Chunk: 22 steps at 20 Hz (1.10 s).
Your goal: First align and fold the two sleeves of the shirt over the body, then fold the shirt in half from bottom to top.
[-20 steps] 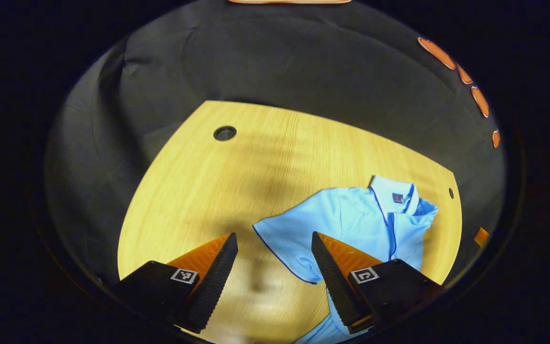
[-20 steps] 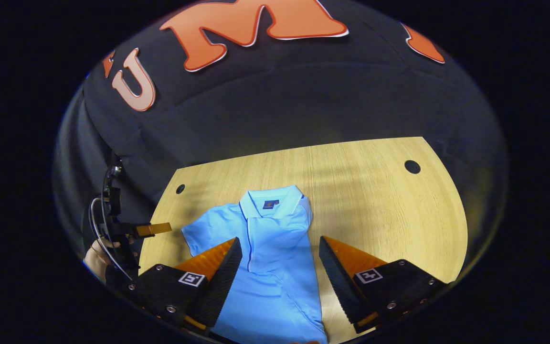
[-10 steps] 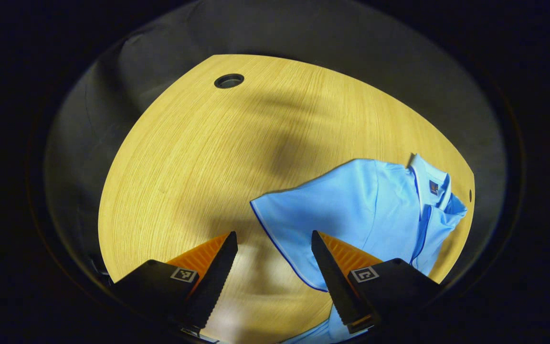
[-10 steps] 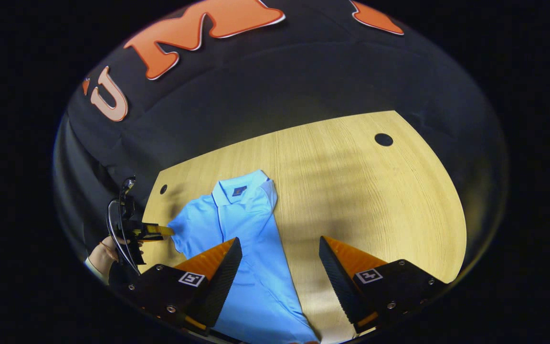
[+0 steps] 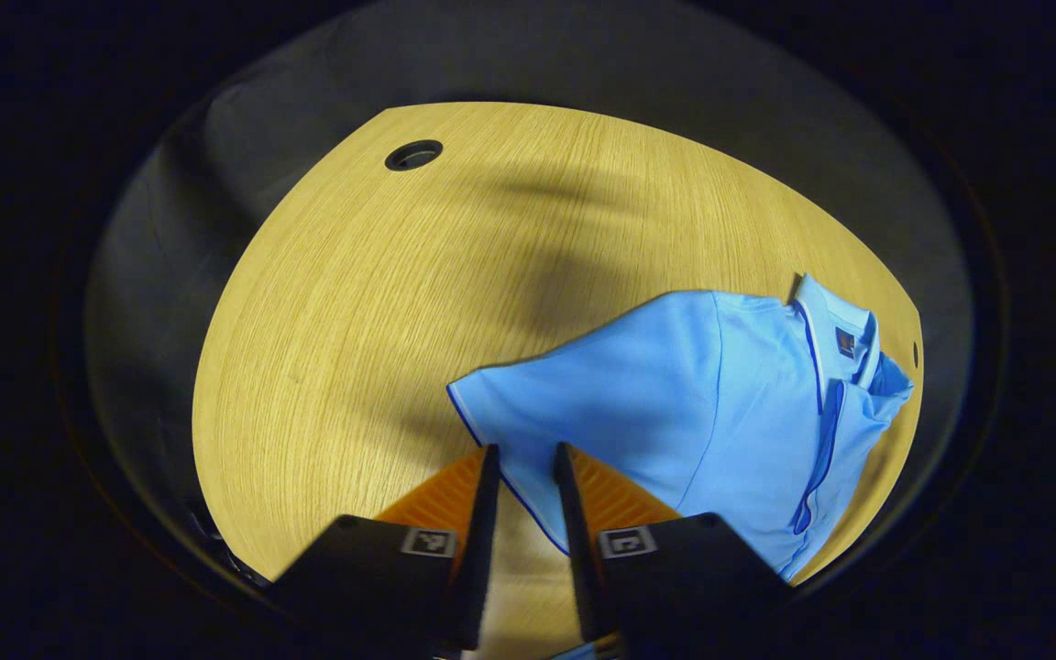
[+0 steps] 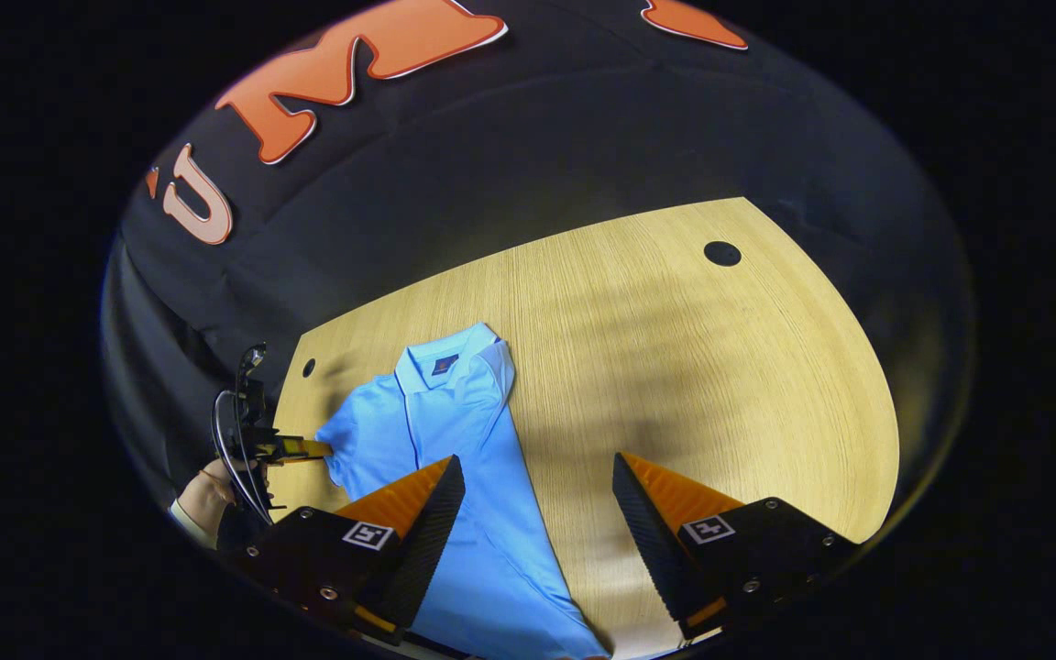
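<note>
In the left gripper view, the table (image 5: 354, 302) spreads out pale and wood-grained, with a round hole (image 5: 413, 155) near its far left corner. The left gripper (image 5: 521, 463) sits at the bottom, its fingers drawn close with a narrow gap between them, and the sleeve (image 5: 574, 403) hem runs into that gap. Whether both fingers press the cloth cannot be told. To the right the shirt (image 5: 748, 403) lies flat on the table, its collar (image 5: 835, 335) by the right edge.

In the right gripper view, a hand (image 6: 203, 500) at the far left holds the left gripper (image 6: 313, 448), whose tips meet the sleeve (image 6: 345, 440) edge. The shirt (image 6: 455, 458) lies along the left part of the table (image 6: 720, 385), collar (image 6: 445, 359) away from the camera, its right side already folded in over the body. The right gripper (image 6: 537, 477) hangs above the table with its fingers wide apart, holding nothing; the left finger (image 6: 427, 522) is over the shirt, the right one over bare wood. A second hole (image 6: 721, 253) lies at the far right.
</note>
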Available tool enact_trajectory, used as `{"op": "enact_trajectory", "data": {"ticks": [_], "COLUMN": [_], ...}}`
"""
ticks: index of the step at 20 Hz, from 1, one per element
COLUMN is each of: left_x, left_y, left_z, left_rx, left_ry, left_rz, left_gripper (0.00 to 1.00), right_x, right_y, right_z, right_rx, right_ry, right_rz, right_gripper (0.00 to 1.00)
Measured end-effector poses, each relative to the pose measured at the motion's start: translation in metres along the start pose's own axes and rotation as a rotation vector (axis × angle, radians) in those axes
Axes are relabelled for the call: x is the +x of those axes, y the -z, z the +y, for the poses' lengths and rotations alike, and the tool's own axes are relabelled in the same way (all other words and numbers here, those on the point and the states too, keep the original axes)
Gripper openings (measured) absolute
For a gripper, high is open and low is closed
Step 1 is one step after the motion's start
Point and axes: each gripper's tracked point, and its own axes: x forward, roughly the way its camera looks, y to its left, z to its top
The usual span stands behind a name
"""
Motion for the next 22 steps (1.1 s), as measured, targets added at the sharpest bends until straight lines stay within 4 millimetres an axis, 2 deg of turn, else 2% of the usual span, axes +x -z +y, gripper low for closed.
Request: {"op": "enact_trajectory", "data": {"ticks": [1,2,4,6,8,10,16,21,22], "left_x": [-0.002,-0.001,-0.006,-0.019,-0.039,-0.06,-0.111,-0.118,-0.126], "left_y": [0.0,0.0,0.003,-0.008,-0.021,-0.026,-0.04,-0.053,-0.04], "left_z": [-0.001,-0.001,-0.006,-0.009,-0.015,-0.03,-0.105,-0.189,-0.201], "left_rx": [-0.007,-0.014,0.012,0.066,0.127,0.19,0.336,0.429,0.448], "left_ry": [-0.002,-0.004,0.004,-0.007,-0.014,-0.014,0.069,0.14,0.149], "left_rz": [-0.005,-0.002,0.007,-0.036,-0.1,-0.143,-0.247,-0.241,-0.238], "left_gripper": [0.29,0.09,0.09,0.08,0.08,0.08,0.07,0.08,0.08], "right_x": [0.0,0.0,-0.003,-0.006,-0.011,-0.016,-0.042,-0.066,-0.07], "right_y": [0.001,0.002,0.001,-0.001,-0.001,-0.003,-0.005,0.002,0.003], "right_z": [0.0,0.001,0.001,0.002,0.0,-0.002,-0.012,-0.038,-0.047], "right_rx": [-0.002,-0.003,-0.003,-0.01,-0.016,-0.02,-0.005,0.037,0.048], "right_ry": [0.001,0.0,-0.003,-0.004,0.002,0.007,0.014,0.033,0.039], "right_rz": [0.002,0.003,-0.005,-0.019,-0.033,-0.051,-0.102,-0.134,-0.142], "right_gripper": [0.99,0.99,0.99,0.99,0.98,0.99,0.99,0.99,0.99]}}
